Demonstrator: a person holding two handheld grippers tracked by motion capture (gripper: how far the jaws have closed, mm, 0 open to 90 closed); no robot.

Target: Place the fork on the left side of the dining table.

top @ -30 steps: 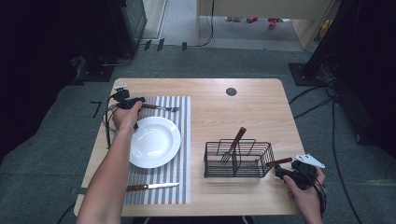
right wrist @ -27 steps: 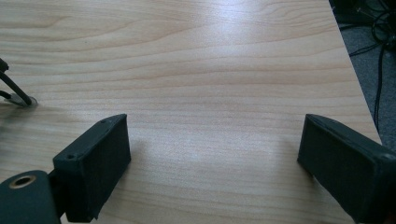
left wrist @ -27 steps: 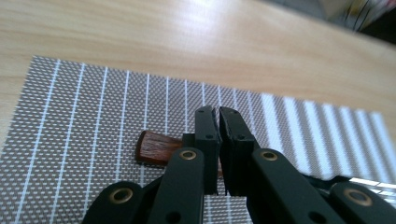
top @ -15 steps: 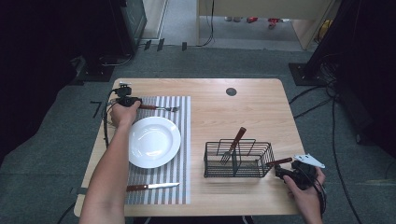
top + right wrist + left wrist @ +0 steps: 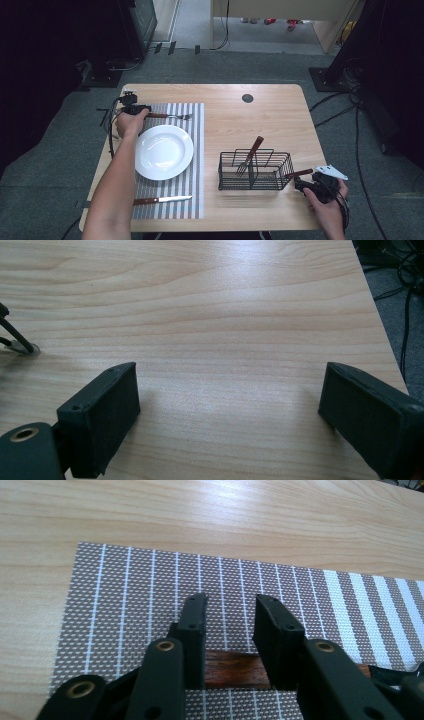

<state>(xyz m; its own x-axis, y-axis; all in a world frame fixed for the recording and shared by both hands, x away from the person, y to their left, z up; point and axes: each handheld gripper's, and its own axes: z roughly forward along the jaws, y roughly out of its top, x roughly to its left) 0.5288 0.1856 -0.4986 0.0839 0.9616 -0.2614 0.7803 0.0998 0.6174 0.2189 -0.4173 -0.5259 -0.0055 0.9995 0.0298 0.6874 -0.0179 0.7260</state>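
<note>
While the room around it is just grey carpet, dark gear and loose cables, the table (image 5: 260, 115) is pale wood with a striped placemat (image 5: 195, 150) on its left half. At the far left the left gripper (image 5: 142, 110) sits at the mat's back corner, forearm stretched up along the table's left side. In the left gripper view its jaws stand a narrow gap apart, one each side of the fork's (image 5: 170, 116) brown wooden handle, close against it, though I can't tell if they're actually squeezing. The fork lies flat on the mat just behind the plate (image 5: 163, 152), tines pointing right. A knife (image 5: 161, 200) lies on the mat's near edge. Right of the mat is a wire basket (image 5: 255, 171) with cutlery in it. Far right, the right gripper (image 5: 305, 184) rests low at the table's near corner, just beside the basket, jaws spread wide over bare wood, holding nothing.
</note>
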